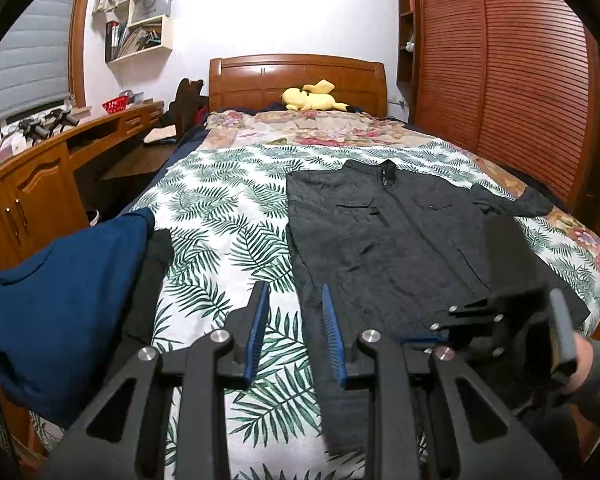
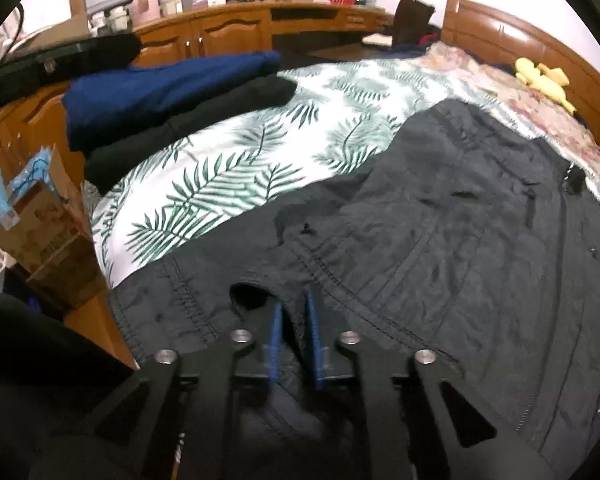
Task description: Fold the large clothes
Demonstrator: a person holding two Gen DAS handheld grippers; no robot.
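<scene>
A dark grey jacket (image 1: 384,236) lies front-up on the leaf-print bedspread (image 1: 220,208), collar toward the headboard, its left side folded in lengthwise. My left gripper (image 1: 294,300) is open and empty, hovering over the jacket's left edge near the hem. My right gripper (image 2: 294,312) is shut on a fold of the jacket's hem (image 2: 260,300); in the left wrist view it sits at the jacket's lower right (image 1: 428,338). The jacket fills the right wrist view (image 2: 460,220).
Folded blue (image 1: 60,304) and black (image 1: 152,280) clothes are stacked at the bed's left edge, also in the right wrist view (image 2: 160,92). A yellow plush toy (image 1: 312,96) lies by the headboard. A wooden desk (image 1: 40,184) stands left, a wardrobe (image 1: 500,80) right.
</scene>
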